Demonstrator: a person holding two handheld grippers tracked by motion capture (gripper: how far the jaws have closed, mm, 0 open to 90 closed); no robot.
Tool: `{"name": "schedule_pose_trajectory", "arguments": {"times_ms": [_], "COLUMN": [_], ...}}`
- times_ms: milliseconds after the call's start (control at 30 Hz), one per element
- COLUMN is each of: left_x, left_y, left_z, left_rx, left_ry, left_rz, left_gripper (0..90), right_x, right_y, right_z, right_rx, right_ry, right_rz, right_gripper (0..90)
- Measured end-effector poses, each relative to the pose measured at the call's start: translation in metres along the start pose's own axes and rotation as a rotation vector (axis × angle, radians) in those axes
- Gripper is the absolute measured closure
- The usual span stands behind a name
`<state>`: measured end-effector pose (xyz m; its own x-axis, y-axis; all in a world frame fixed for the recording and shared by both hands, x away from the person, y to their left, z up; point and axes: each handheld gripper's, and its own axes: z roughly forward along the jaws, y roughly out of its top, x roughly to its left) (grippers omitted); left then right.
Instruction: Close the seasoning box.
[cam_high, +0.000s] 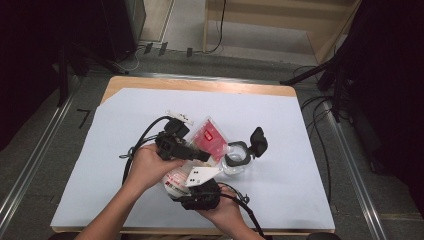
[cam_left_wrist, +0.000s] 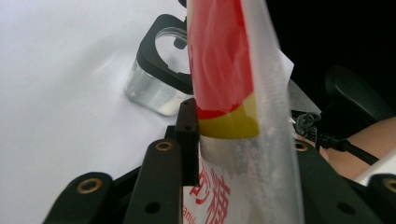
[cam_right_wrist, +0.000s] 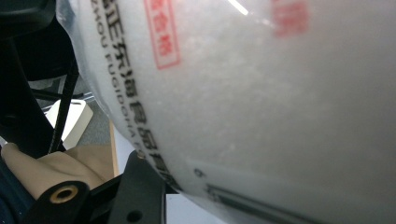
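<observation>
A white sheet (cam_high: 125, 150) covers the desk (cam_high: 200, 84). Above its middle, both grippers hold a clear plastic bag (cam_high: 210, 136) of white granules with a red label. The right gripper (cam_high: 197, 187) clamps the bag's full lower end, and the left gripper (cam_high: 200, 156) pinches its upper part. Just beside the bag stands a clear jar (cam_high: 235, 162) with its black lid (cam_high: 258, 141) flipped open.
</observation>
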<state>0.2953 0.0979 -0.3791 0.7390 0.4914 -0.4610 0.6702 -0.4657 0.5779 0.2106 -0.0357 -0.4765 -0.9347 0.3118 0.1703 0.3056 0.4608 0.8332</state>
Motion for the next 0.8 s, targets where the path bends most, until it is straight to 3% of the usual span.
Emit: {"name": "schedule_pose_trajectory", "arguments": {"times_ms": [67, 167, 433, 533, 800], "left_x": [-0.001, 0.002, -0.002, -0.001, -0.002], "left_y": [0.002, 0.007, 0.019, 0.022, 0.018], "left_z": [0.0, -0.002, 0.003, 0.005, 0.0], "left_rx": [0.008, 0.013, 0.062, 0.06, 0.038], "left_ry": [0.006, -0.026, -0.004, -0.04, -0.041], "left_rz": [-0.017, -0.074, -0.048, -0.049, -0.041], "left_gripper": [74.6, 73.9, 75.8, 70.2, 69.5], "right_x": [0.0, 0.004, 0.005, 0.001, -0.006], "right_y": [0.0, 0.004, 0.009, 0.007, 0.0], "right_z": [0.0, 0.0, 0.0, -0.001, -0.009], "right_rx": [-0.012, -0.01, -0.018, -0.033, -0.059], "right_ry": [0.009, -0.032, -0.079, -0.069, -0.073], "right_rz": [0.004, -0.018, 0.023, 0.05, 0.133], "right_gripper": [61.9, 59.6, 60.4, 61.1, 62.4]}}
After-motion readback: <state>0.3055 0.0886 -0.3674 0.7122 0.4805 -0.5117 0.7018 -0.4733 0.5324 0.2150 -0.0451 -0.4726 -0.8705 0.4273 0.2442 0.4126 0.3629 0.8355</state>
